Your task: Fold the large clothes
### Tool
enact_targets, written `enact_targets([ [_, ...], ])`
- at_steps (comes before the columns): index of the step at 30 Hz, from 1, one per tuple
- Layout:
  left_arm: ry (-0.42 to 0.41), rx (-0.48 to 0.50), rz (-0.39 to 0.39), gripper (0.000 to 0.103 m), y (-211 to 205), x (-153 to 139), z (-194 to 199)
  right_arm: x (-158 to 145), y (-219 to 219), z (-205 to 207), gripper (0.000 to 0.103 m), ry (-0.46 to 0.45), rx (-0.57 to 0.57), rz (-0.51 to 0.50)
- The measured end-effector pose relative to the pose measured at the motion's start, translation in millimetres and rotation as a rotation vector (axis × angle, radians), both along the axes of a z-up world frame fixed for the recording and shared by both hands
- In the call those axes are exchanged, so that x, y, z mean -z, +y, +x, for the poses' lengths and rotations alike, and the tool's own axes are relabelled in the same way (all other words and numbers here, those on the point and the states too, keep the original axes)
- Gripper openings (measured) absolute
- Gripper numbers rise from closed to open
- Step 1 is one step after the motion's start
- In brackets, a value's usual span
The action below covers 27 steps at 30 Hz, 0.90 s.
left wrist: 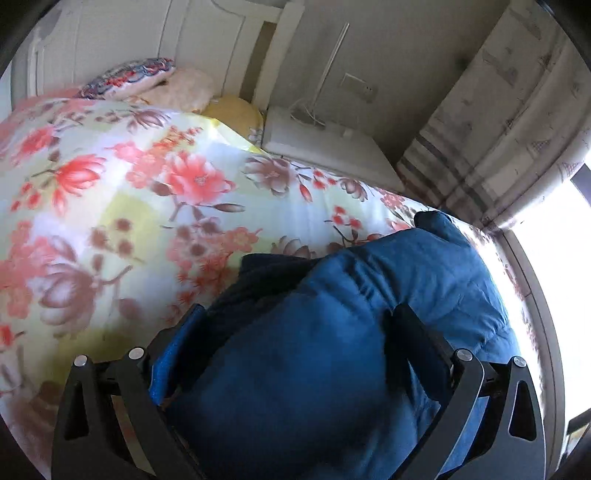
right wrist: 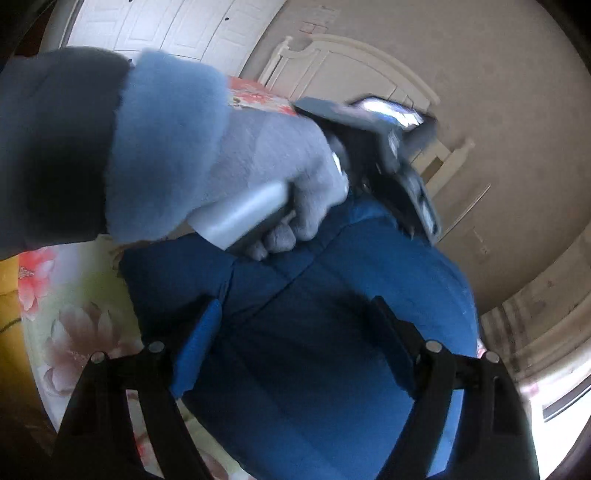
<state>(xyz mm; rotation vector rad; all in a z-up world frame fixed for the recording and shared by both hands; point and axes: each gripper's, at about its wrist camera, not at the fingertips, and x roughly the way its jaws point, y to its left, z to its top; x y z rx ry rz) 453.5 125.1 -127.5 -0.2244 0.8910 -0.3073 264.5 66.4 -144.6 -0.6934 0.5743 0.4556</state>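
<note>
bedroom light is coming in from a bright window (left wrist: 554,258) at the right, washing over a bed that is wearing a floral quilt (left wrist: 122,192) in pink, yellow and white. from the jaws outward: the left gripper (left wrist: 295,332) is standing with its jaws spread wide, a bulge of the blue padded jacket (left wrist: 332,350) filling the space between them; whether the fingers are pressing on the fabric cannot be told. the right gripper (right wrist: 295,332) is also holding its jaws wide apart, hanging over the same jacket, which is lying bunched on the quilt at the near right of the bed. in the right wrist view a gloved hand (right wrist: 280,177) in a fleecy blue sleeve is gripping the handle of the left gripper just above the jacket. farther off, patterned pillows (left wrist: 129,75) are lying by a white headboard (left wrist: 155,33), with a white nightstand (left wrist: 325,140) and striped curtain (left wrist: 498,122) beside the beige wall.
</note>
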Motion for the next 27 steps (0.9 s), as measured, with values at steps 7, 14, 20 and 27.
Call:
enact_targets([
  [7, 0.041, 0.004, -0.38, 0.099, 78, -6, -73, -68, -130, 6, 0.09, 0.27, -0.005, 0.553],
  [14, 0.262, 0.138, -0.419, 0.099, 68, 45, -99, -5, -280, 62, 0.101, 0.642, 0.332, 1.078],
  [20, 0.296, 0.201, -0.514, 0.099, 59, 54, -97, 21, -262, 80, 0.101, 0.77, 0.304, 1.078],
  [27, 0.364, 0.284, -0.515, 0.099, 34, 57, -74, 32, -235, 104, 0.101, 0.83, 0.258, 1.081],
])
